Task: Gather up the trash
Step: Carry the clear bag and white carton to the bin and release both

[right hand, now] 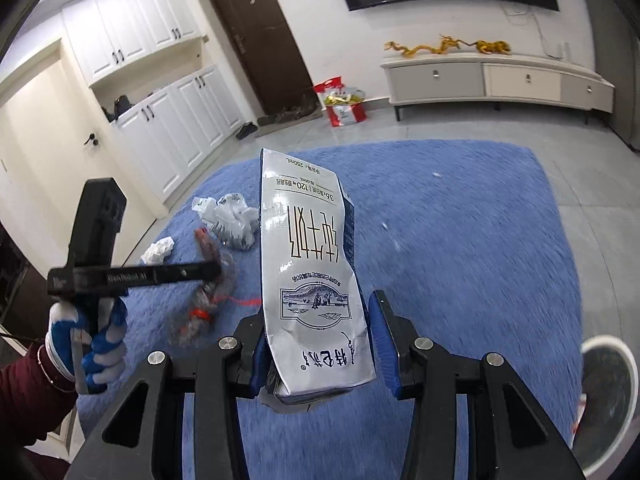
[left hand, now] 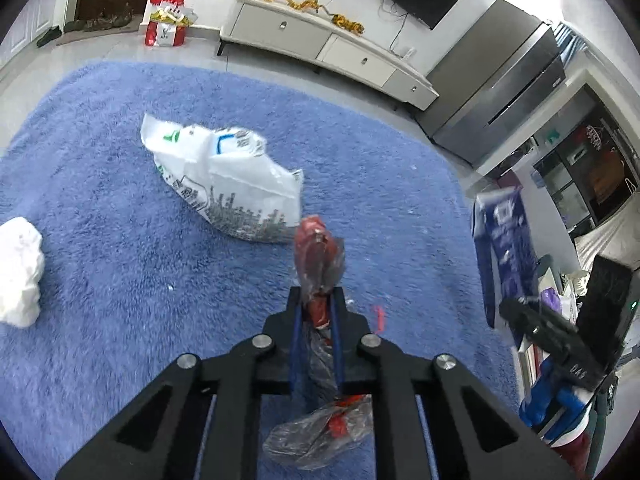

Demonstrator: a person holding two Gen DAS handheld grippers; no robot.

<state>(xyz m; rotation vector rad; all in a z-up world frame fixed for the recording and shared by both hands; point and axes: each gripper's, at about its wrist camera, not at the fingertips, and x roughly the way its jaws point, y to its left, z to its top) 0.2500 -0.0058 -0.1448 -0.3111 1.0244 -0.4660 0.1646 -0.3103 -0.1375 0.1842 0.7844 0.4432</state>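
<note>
The milk carton (right hand: 316,280) in my right gripper (right hand: 320,344) hangs upside down; near its far end I read "250mL" and "120".

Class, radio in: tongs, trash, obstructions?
Left tongs shut on red plastic wrapper. Right tongs gripping milk carton. Printed white bag, tissue wad on rug.

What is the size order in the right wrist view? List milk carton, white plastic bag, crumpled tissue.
1. milk carton, inflated by nearness to the camera
2. white plastic bag
3. crumpled tissue
</note>
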